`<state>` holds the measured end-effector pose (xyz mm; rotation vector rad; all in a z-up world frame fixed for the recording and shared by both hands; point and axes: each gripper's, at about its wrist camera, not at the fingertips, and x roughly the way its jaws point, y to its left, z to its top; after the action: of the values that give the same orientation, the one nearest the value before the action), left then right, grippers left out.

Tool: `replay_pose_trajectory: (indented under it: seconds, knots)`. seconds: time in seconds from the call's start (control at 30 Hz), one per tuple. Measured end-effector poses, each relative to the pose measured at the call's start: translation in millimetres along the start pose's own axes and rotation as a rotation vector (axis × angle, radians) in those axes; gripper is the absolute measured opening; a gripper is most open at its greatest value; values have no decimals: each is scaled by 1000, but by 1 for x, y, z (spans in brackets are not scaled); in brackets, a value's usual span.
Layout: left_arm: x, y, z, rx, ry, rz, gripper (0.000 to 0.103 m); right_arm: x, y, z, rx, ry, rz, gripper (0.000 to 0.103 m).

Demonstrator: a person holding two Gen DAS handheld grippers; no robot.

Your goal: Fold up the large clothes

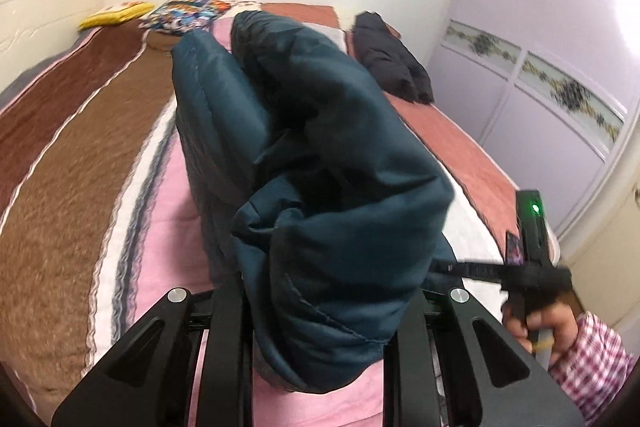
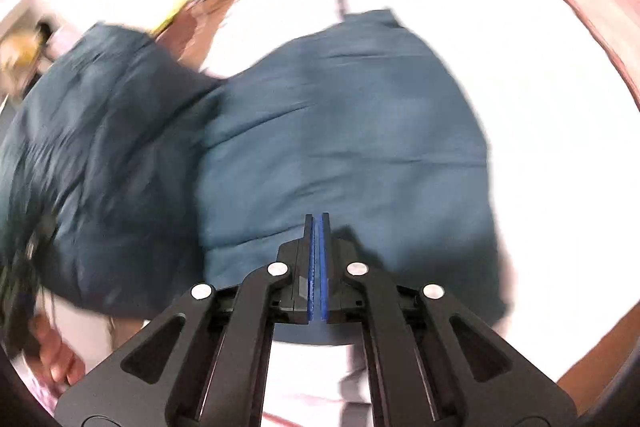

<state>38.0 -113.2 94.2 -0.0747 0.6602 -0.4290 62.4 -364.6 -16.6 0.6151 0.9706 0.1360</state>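
Note:
A dark teal puffer jacket [image 1: 304, 155] lies partly bunched on the bed. In the left wrist view a thick fold of it fills the space between my left gripper's [image 1: 320, 339] fingers, which are hidden by the cloth; the fold is lifted off the bed. In the right wrist view the jacket [image 2: 340, 131] spreads across the white part of the bedspread. My right gripper [image 2: 318, 223] hovers over its near edge with its blue pads [image 2: 323, 267] pressed together and nothing between them. It also shows in the left wrist view [image 1: 520, 267], held by a hand.
The bed has a striped brown, pink and white spread [image 1: 80, 147]. A black garment [image 1: 392, 59] lies at its far right. Colourful pillows [image 1: 184, 13] sit at the head. A lilac wardrobe [image 1: 560, 67] stands to the right.

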Motion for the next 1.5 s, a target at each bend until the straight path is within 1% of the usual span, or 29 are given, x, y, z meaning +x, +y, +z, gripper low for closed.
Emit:
replay_pose_trajectory:
  seconds: [0.07,0.1,0.17,0.27,0.43,0.53,0.73,0.8,0.83,0.9,0.97,1.0,1.03,1.07,1.1,1.17,1.2,1.27,1.3,1.33,1.4,1.43,1.47,1.5]
  knots:
    - [7,-13,-1,31,16,-7,20,15,-9,6,27,36,20,6]
    - [10,-20,-1,46,26,-9,20,31,-13,7,44,66,41,6]
    - [19,-34,-3,77,51,-17,20,53,-5,3,53,92,80,6]
    - [37,-52,-5,127,92,-24,20,67,-4,6,62,100,115,6]
    - [72,-89,-15,203,151,-47,23,61,-24,11,100,128,197,5]
    - [91,-109,-25,256,175,-45,24,61,-32,12,117,138,218,5]
    - [117,-133,-47,339,218,-34,28,62,-45,15,142,157,250,2]
    - [122,-135,-51,359,228,-37,31,58,-54,15,169,164,267,2]
    - [125,-136,-54,368,237,-44,33,57,-62,23,181,163,275,1]
    - [129,-137,-54,366,255,-58,38,49,-76,26,202,150,284,2]
    - [131,-138,-56,363,266,-78,52,32,-88,26,210,122,266,2]
    - [131,-140,-57,361,271,-93,57,18,-97,25,211,97,244,2]
    - [131,-142,-57,360,275,-107,67,8,-102,25,212,80,228,2]
    - [131,-144,-59,359,281,-127,75,-5,-108,24,211,55,204,2]
    - [131,-146,-61,361,282,-135,76,-22,-112,23,209,31,183,5]
    - [130,-149,-62,354,290,-155,81,-48,-118,23,199,-15,145,5]
    - [128,-149,-61,342,298,-171,81,-62,-118,23,187,-45,126,5]
    - [124,-146,-56,308,309,-211,84,-77,-97,16,161,-94,111,5]
    - [121,-144,-54,289,314,-232,84,-91,-89,16,138,-124,116,5]
    - [119,-142,-53,270,320,-252,85,-97,-79,14,124,-140,129,5]
    - [117,-137,-50,238,336,-283,85,-115,-54,15,65,-166,200,5]
    - [114,-135,-49,230,338,-295,85,-120,-45,14,38,-167,221,5]
    - [107,-133,-46,224,333,-324,85,-111,-17,15,2,-165,244,5]
    - [100,-131,-45,224,331,-342,85,-113,0,15,-39,-153,272,5]
